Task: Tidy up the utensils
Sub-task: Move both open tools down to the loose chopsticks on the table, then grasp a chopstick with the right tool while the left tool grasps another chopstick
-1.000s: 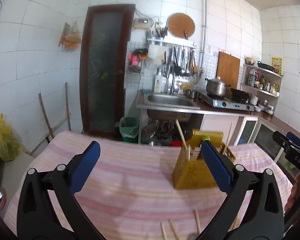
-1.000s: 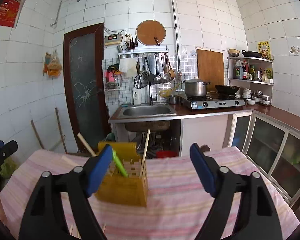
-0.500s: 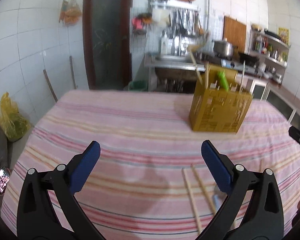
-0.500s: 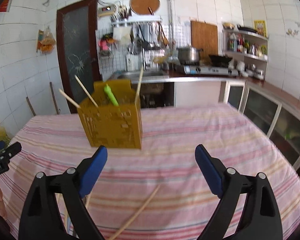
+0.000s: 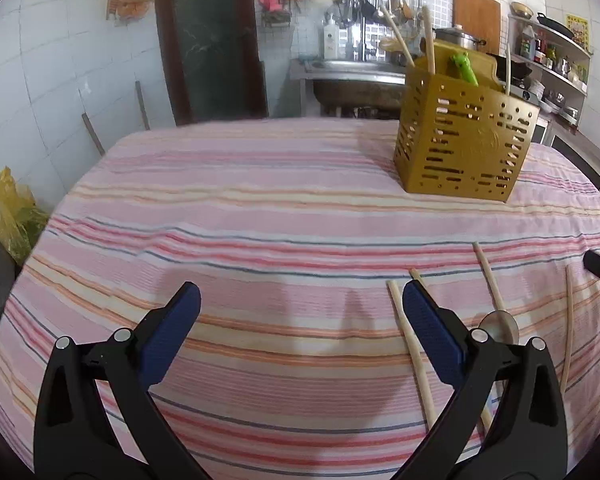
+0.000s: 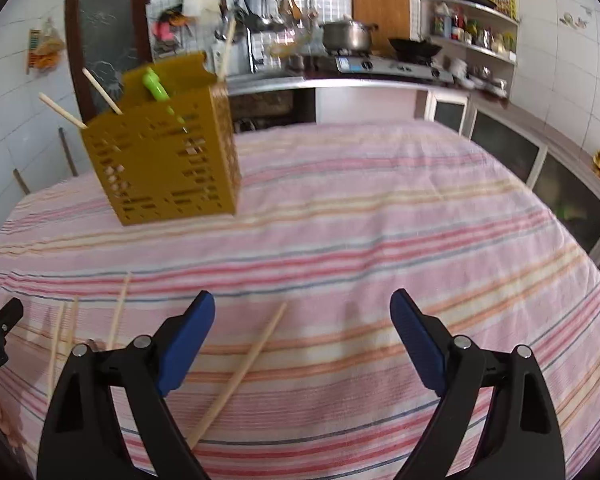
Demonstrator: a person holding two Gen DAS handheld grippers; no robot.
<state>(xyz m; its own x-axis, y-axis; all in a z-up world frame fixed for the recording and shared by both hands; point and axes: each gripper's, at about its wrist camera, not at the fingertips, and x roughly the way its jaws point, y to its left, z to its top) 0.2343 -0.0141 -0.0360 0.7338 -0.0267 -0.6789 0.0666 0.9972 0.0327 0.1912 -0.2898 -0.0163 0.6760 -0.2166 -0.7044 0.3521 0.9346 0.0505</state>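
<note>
Wooden chopsticks (image 5: 410, 344) lie loose on the striped cloth (image 5: 260, 208) of your worktop, and a metal spoon (image 5: 499, 323) rests among them near your left tool (image 5: 300, 312). One more chopstick (image 6: 240, 372) lies angled just under your right tool (image 6: 302, 320). Further back stands the yellow slotted holder (image 5: 464, 148), already carrying a few chopsticks and a green-handled piece (image 5: 465, 67). Your left tool stands wide apart with nothing between its pads; your right tool has just been opening and is empty too. You seem to be in the approach to a pick. Next, judge which stick to take, bring the pads down either side of it, then close gently so it does not roll away
</note>
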